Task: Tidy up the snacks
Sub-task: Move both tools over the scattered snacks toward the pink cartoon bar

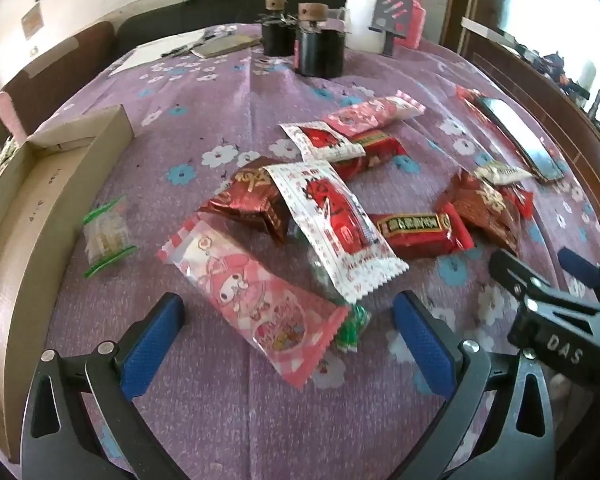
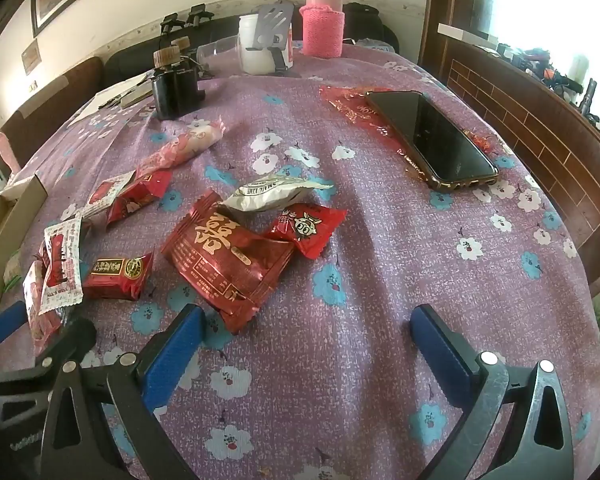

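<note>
Left tool (image 1: pixel 288 312): jaws fully apart, nothing gripped; pink wrapper (image 1: pixel 256 300) lies between its fingers at lower ctr of frame. Right tool (image 2: pixel 306 328): jaws fully apart, empty, over bare cloth at btm ctr. Snack packs scattered on counter (image 2: pixel 380 280); large red pack (image 2: pixel 228 260) ctr-left, just above right tool's left finger. Cardboard box (image 1: pixel 16 216) at left edge. Phone (image 2: pixel 432 136) upper right.
</note>
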`<action>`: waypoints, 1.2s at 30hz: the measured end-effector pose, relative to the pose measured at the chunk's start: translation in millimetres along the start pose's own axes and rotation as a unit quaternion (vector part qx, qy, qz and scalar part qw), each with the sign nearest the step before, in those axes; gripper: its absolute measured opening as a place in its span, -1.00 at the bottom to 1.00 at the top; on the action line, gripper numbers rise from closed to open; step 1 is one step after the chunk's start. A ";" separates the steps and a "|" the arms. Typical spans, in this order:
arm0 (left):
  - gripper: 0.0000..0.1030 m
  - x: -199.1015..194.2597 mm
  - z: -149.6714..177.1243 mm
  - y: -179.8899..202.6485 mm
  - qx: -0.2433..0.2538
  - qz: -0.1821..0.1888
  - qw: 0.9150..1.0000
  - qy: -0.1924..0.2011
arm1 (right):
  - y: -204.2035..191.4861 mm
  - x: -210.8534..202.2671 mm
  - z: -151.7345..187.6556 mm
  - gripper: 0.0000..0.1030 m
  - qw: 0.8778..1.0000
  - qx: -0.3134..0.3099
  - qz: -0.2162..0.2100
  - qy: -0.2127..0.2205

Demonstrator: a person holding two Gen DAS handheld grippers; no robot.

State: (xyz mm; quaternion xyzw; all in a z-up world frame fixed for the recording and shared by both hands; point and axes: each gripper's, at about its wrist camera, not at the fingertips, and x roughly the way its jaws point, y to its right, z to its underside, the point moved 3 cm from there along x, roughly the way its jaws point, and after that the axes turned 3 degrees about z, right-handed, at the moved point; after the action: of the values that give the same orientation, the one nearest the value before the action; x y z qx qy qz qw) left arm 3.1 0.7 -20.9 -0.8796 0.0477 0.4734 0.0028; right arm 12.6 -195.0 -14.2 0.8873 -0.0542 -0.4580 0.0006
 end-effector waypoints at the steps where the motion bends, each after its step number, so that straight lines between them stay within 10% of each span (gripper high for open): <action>1: 1.00 -0.5 0.1 -0.2 0.005 0.004 1.000 -0.005 | 0.0 0.0 0.0 1.00 1.000 0.000 0.000 0.000; 18: 1.00 -21.9 27.1 -6.1 0.044 0.041 0.997 -0.041 | 0.5 2.1 -3.9 1.00 1.000 -0.006 -0.006 -0.019; 22: 1.00 -37.5 37.2 -19.1 0.009 0.107 0.993 -0.042 | -0.8 0.9 -2.3 1.00 0.999 -0.011 -0.006 -0.032; 26: 1.00 -63.4 44.7 -35.0 -0.032 0.170 0.985 0.001 | 0.7 -4.6 6.6 1.00 0.999 -0.023 -0.008 -0.039; 36: 1.00 -132.8 42.7 -119.7 -0.113 0.196 0.969 0.100 | 1.6 -23.3 30.1 1.00 0.997 -0.031 -0.017 -0.062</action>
State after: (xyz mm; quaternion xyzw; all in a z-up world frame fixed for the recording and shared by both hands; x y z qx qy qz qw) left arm -94.8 132.8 61.3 -0.8906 0.1652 0.3765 -0.1942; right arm -25.4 -192.8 -12.7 0.8578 -0.0252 -0.5131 0.0172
